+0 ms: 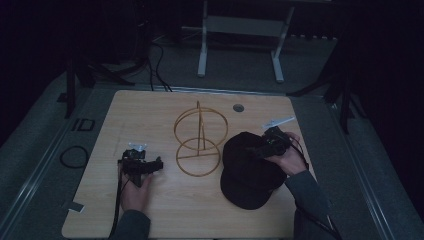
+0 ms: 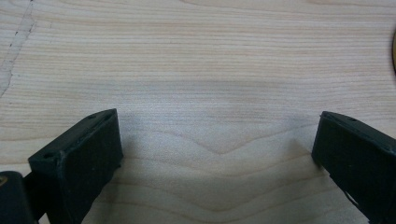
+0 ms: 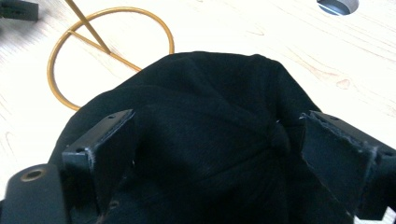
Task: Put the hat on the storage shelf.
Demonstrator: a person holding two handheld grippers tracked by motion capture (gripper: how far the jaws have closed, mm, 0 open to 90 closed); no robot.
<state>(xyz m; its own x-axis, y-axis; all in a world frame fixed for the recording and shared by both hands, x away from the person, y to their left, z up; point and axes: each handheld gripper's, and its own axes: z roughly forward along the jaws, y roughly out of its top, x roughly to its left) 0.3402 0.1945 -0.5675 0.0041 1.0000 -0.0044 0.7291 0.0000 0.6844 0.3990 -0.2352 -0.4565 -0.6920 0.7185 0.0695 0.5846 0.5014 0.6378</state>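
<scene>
A black cap (image 1: 249,172) lies on the wooden table (image 1: 150,115) at the right, brim toward the front edge. My right gripper (image 1: 261,149) hovers over its crown, open, its jaws spread either side of the top button (image 3: 276,135) of the cap (image 3: 210,121). Left of the cap stands a gold wire stand (image 1: 199,140) made of rings on a post, its base ring (image 3: 65,60) resting on the table. My left gripper (image 1: 150,167) rests low at the left, open, with bare wood (image 2: 210,116) between its jaws.
A round cable hole (image 1: 238,107) sits in the table near the far edge. A white frame (image 1: 240,30) stands on the floor beyond the table, and a cable loop (image 1: 74,156) lies on the floor to the left.
</scene>
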